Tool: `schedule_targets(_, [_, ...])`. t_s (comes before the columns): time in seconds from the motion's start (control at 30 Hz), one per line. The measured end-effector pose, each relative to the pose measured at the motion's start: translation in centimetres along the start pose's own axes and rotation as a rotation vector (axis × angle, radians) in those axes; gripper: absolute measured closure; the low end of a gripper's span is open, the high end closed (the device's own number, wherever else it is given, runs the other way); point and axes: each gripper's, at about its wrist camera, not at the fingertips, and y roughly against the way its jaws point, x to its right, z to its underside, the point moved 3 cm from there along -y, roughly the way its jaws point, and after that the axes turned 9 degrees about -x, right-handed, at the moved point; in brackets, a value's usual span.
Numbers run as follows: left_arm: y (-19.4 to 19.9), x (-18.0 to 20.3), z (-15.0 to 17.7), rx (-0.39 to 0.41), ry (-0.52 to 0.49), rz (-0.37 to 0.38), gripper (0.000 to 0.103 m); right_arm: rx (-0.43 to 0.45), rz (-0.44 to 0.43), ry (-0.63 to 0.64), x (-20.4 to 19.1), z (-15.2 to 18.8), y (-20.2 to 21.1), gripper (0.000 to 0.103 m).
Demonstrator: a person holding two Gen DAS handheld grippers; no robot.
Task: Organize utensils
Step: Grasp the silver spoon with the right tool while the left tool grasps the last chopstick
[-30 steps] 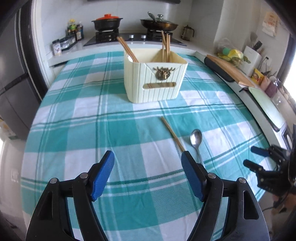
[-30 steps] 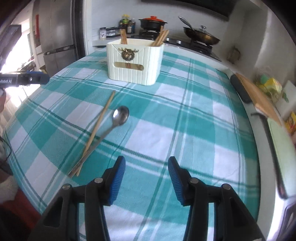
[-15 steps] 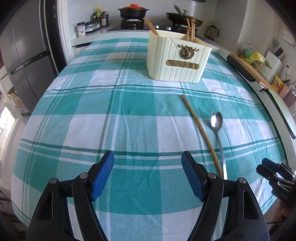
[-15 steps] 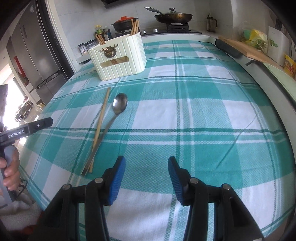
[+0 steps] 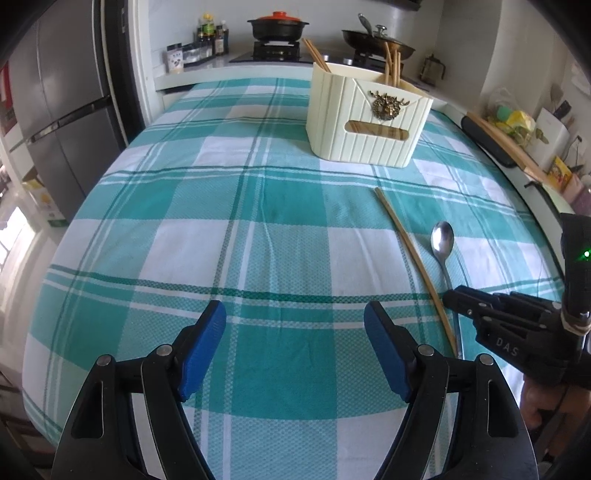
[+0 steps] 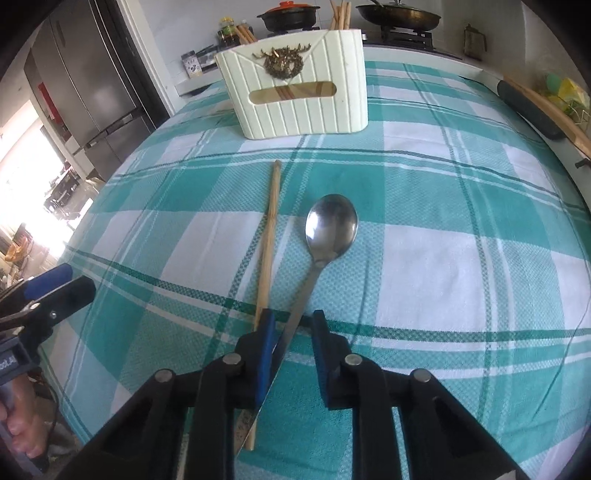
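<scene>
Silver metal spoon (image 6: 331, 227) is lying on the desk's teal-and-white checked cloth (image 6: 443, 258), just beside a wooden chopstick (image 6: 271, 229). Its bowl is pointing at the cream ribbed utensil box (image 6: 295, 107) and its handle is running back toward the camera. Only the right wrist view is showing the right gripper (image 6: 293, 328) up close: its jaws have just been closing, with the handle sitting between the pads but not pinched. The left gripper (image 5: 293, 314) is hanging spread wide, holding nothing.

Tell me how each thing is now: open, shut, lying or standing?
Left gripper: open, empty.
Right gripper: jaws just closing around spoon handle, not yet clamped.
Shiny metal spoon: lying flat on the checked tablecloth.
Loose wooden chopstick: lying flat beside the spoon.
Cream ribbed utensil box: upright, chopsticks standing inside.
</scene>
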Motion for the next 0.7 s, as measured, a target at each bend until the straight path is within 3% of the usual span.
schedule_targets(0.13, [-0.2, 0.7, 0.2, -0.010, -0.022, 0.009, 0.024, 0.003, 0.034, -0.048, 1.7, 0.3, 0.4, 0.098])
schedule_targets(0.33, [-1.3, 3.9, -1.0, -0.021, -0.082, 0.048, 0.022, 0.019, 0.131, -0.126, 5.3, 1.9, 1.9, 0.097])
schedule_targets(0.47, [-3.3, 7.7, -2.4, -0.045, -0.131, 0.100, 0.022, 0.025, 0.152, -0.135, 6.8, 2.9, 2.6, 0.097])
schedule_targets(0.57, [-5.4, 10.2, -3.0, -0.077, -0.160, 0.091, 0.022, 0.035, 0.145, -0.147, 7.2, 3.5, 3.0, 0.085])
schedule_targets(0.67, [-7.4, 11.5, -3.0, -0.100, -0.202, 0.008, 0.024, 0.060, 0.130, -0.164, 7.6, 4.1, 3.8, 0.071])
schedule_targets(0.7, [-7.9, 11.5, -2.9, -0.108, -0.210, -0.010, 0.025, 0.066, 0.132, -0.170, 7.8, 4.3, 4.1, 0.071])
